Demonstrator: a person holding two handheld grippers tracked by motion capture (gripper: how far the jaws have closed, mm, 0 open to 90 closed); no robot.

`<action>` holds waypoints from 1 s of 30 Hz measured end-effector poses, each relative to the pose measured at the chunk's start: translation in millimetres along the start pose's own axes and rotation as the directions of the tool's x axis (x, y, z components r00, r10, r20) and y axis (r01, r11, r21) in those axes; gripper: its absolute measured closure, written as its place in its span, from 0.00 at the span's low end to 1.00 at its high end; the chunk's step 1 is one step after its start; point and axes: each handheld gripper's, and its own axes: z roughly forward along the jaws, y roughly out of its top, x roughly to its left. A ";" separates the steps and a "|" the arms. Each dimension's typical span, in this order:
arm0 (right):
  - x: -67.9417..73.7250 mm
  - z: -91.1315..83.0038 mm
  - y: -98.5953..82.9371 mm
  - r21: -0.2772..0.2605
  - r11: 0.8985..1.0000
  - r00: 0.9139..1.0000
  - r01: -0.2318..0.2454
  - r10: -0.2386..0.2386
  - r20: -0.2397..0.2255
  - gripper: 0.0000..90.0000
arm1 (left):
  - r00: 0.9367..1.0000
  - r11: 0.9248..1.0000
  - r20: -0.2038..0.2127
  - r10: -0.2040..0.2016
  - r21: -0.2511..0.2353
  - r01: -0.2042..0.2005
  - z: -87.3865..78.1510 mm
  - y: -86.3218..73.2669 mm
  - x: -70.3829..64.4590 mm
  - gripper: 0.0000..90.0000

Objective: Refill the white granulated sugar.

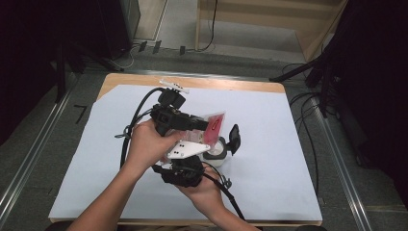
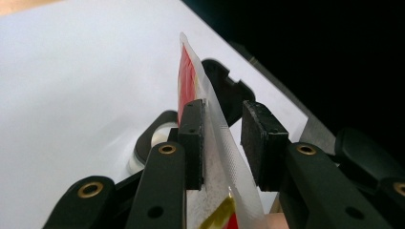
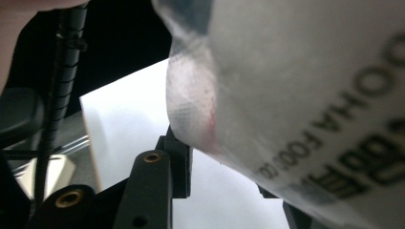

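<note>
Sachet (image 3: 305, 95) blurred, hides right claw's (image 3: 229, 191) far jaw.

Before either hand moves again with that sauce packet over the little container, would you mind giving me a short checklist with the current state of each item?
1. Packet between the left gripper fingers: ok, it stands in the gap.
2. Left fingers clamped on the packet: not ok, one pad touches it and the other stands apart.
3. Right gripper hold on the packet: cannot tell, the packet hides the far finger.
4. Container open beneath the packet: ok, its black lid is flipped up.
5. Packet already torn open: cannot tell.
6. White table cover around the container free of spills: ok.
</note>
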 end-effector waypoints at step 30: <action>-2.1 2.6 -3.5 -0.002 1.000 1.000 -0.004 0.004 -0.022 0.73 | 0.998 0.999 -0.045 0.034 0.036 -0.032 6.1 -1.3 -6.5 0.82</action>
